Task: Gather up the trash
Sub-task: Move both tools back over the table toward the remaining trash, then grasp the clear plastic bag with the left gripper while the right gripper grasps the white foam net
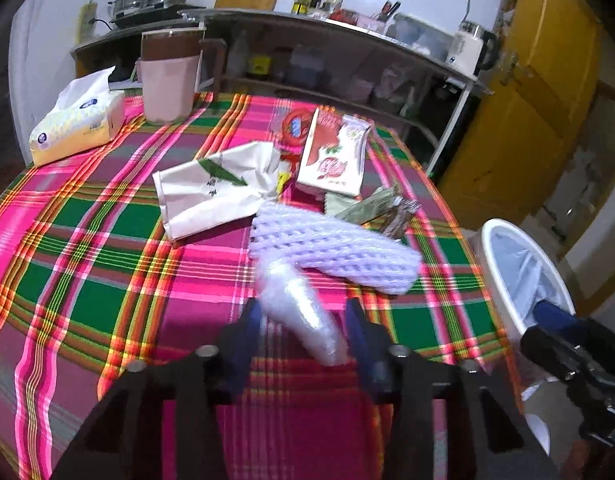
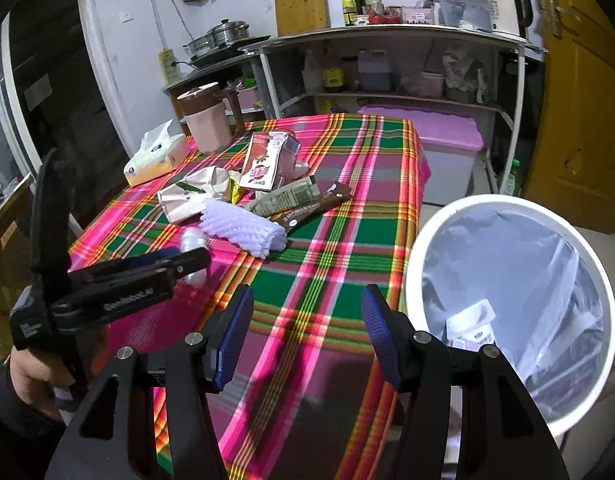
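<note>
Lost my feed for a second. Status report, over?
Left gripper around clear plastic wad, grip unconfirmed. Right gripper open, empty, beside white bin. Foam net, wrappers on table. Path clear.

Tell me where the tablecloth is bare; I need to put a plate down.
Bare cloth lies between the foam net and the bin, plus the far right corner beyond the brown wrapper. It is crowded mid-table around the red carton and paper bag.

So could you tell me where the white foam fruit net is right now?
The foam fruit net lies mid-table on the plaid cloth, just beyond the left gripper, beside the snack wrappers.
</note>
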`<state>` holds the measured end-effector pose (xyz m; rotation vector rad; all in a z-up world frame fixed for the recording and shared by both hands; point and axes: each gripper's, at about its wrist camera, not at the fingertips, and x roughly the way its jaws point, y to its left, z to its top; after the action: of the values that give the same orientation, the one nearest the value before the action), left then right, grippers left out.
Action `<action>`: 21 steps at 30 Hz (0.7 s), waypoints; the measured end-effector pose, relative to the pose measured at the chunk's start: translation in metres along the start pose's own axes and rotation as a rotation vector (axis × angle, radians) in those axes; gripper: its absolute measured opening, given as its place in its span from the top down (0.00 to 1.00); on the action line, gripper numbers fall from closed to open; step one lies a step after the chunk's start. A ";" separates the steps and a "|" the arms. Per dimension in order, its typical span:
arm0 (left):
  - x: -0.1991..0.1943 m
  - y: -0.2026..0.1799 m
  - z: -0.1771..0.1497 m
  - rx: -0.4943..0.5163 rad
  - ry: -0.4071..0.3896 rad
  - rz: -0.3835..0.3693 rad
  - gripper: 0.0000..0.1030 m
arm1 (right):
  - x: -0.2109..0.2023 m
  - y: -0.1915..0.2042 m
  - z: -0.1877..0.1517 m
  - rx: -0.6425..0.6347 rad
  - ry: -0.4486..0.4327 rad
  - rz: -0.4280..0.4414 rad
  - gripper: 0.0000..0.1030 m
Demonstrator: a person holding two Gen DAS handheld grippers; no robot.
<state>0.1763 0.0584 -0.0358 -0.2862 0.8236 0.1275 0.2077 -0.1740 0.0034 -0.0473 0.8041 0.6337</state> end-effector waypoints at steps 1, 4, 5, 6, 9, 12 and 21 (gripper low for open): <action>0.004 0.000 -0.001 0.004 0.015 0.013 0.71 | 0.003 0.000 0.001 -0.002 0.003 0.002 0.45; 0.004 0.003 -0.002 0.020 0.013 0.027 0.79 | 0.014 0.002 0.008 -0.017 0.014 0.010 0.45; 0.003 0.005 -0.002 0.021 0.012 0.022 0.79 | 0.017 0.003 0.011 -0.024 0.017 0.014 0.45; 0.002 0.007 -0.003 0.023 0.011 0.024 0.79 | 0.020 0.004 0.013 -0.029 0.019 0.017 0.45; -0.003 0.016 -0.004 0.032 -0.001 0.024 0.80 | 0.031 0.010 0.019 -0.054 0.029 0.032 0.45; -0.008 0.024 -0.005 0.034 -0.013 0.029 0.80 | 0.044 0.017 0.026 -0.082 0.044 0.049 0.45; -0.012 0.044 -0.005 0.010 -0.014 0.027 0.80 | 0.086 0.038 0.042 -0.158 0.110 0.102 0.45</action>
<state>0.1548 0.0986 -0.0386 -0.2650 0.8143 0.1506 0.2593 -0.0880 -0.0190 -0.1876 0.8655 0.7964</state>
